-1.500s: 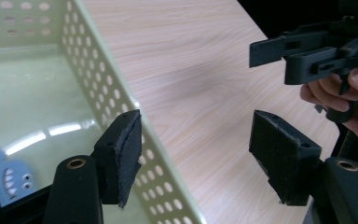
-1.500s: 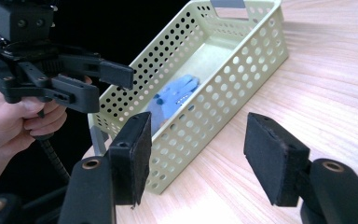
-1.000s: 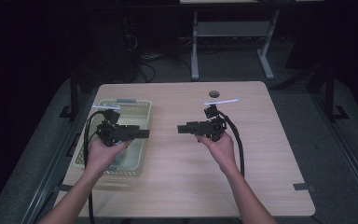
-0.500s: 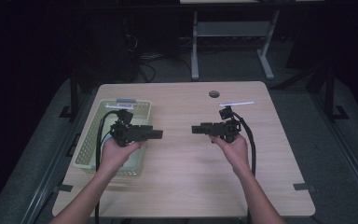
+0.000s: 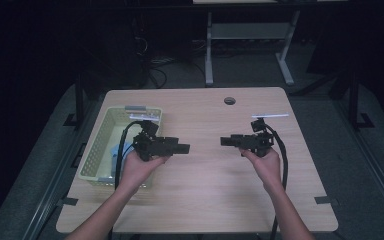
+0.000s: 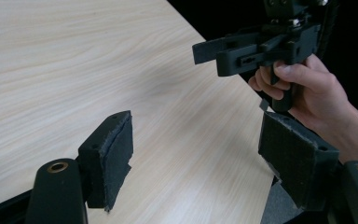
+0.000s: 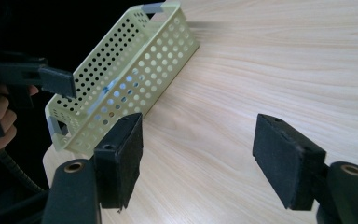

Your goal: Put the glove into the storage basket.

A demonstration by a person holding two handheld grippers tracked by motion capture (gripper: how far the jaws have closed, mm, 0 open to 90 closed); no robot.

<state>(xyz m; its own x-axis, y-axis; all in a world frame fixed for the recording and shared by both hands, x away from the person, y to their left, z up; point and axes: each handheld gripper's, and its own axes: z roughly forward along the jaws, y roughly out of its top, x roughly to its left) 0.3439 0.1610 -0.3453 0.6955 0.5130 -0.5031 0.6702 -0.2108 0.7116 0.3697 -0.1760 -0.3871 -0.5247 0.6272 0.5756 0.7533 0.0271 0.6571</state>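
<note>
Both grippers are held in the air over a light wooden table, tips facing each other across a small gap. My left gripper stands open with nothing between its pads; its own view looks across the bare tabletop at the right gripper in a hand. My right gripper is open and empty too, with its pads wide apart. Its own view shows a pale yellow perforated basket and the left gripper at the far left.
The basket lies along the table's left side, with something blue inside it. A thin white strip and a round cable hole mark the far right part. The surroundings are dark floor and a metal stand.
Both hands have carried their grippers to the right over the table, keeping a similar gap between the tips. The left gripper now sits just right of the basket.
</note>
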